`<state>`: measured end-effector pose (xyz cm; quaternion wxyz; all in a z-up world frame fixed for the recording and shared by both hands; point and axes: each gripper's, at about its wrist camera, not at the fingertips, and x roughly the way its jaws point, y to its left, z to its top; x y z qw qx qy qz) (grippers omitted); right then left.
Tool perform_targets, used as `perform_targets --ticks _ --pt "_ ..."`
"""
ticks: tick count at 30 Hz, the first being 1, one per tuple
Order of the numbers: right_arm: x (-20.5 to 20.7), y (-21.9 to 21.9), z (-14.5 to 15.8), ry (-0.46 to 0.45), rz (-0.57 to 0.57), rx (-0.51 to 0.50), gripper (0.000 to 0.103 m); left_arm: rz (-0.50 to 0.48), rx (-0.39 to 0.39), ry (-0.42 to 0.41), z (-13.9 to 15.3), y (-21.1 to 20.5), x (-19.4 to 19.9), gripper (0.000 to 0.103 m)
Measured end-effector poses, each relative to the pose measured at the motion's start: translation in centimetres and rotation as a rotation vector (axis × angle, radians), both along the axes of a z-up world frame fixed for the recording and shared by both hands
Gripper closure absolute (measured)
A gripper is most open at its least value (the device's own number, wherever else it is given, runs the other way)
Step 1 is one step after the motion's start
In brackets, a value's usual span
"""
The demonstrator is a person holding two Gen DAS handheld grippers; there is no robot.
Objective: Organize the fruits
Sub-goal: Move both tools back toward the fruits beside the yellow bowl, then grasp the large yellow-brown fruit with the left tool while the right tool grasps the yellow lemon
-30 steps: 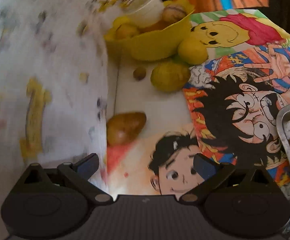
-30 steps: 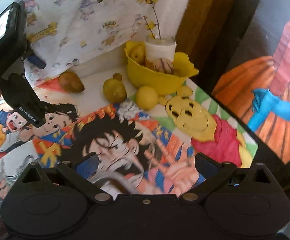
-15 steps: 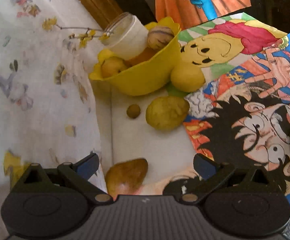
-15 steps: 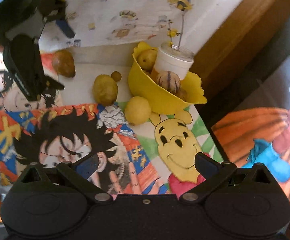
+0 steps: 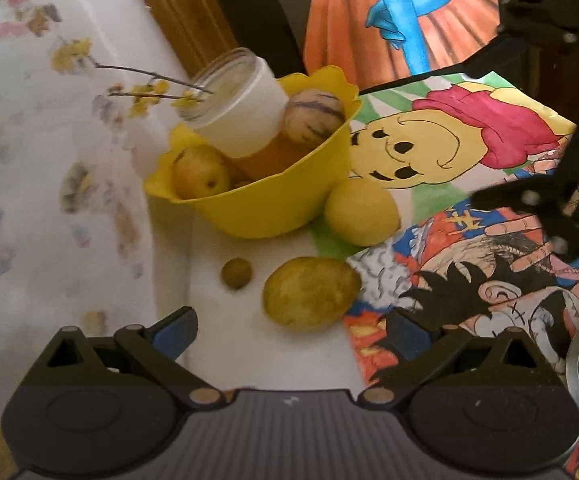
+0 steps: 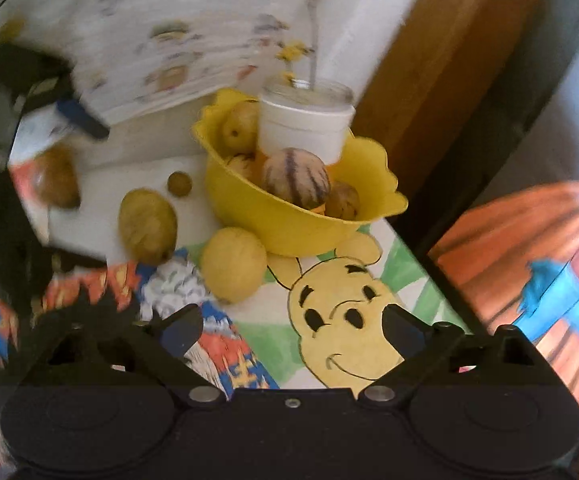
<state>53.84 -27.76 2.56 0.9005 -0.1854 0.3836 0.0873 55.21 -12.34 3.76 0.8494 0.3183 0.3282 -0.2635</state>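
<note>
Your left gripper and right gripper both hang short of the bowl, jaws spread, empty.

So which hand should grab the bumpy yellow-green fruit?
Probably the left gripper: its open jaws sit right before the bumpy fruit. The right gripper, also open, faces the smooth yellow fruit instead.

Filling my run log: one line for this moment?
left gripper: open, empty | right gripper: open, empty | yellow bowl: holds fruit, jar | loose fruit beside bowl
</note>
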Motion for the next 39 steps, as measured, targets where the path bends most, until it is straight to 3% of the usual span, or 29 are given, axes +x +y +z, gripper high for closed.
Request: perform_targets --ticks 7,13,24,33,39 --pt "4.1 -1.9 -1.6 0.121 -0.178 0.293 0.017 -0.033 -0.004 0.057 -1.3 -1.5 1.9 0.003" --pt "6.4 -2.5 -3.4 0.204 -0.272 0.502 0.024 -0.030 -0.008 0.100 -2.6 -1.9 3.2 0.014" --pt "8.1 -2.0 -5.7 0.256 -0.314 0.628 0.037 -0.019 0.009 0.130 -4.5 -2.5 4.8 0.020" --pt "8.7 -2.6 -6.7 0.273 -0.317 0.686 0.044 0.019 -0.047 0.132 -5.0 -1.9 5.4 0.027" --pt "7.7 -4.1 -7.1 0.260 -0.396 0.738 0.044 0.049 -0.091 0.125 -5.0 -0.6 6.0 0.030"
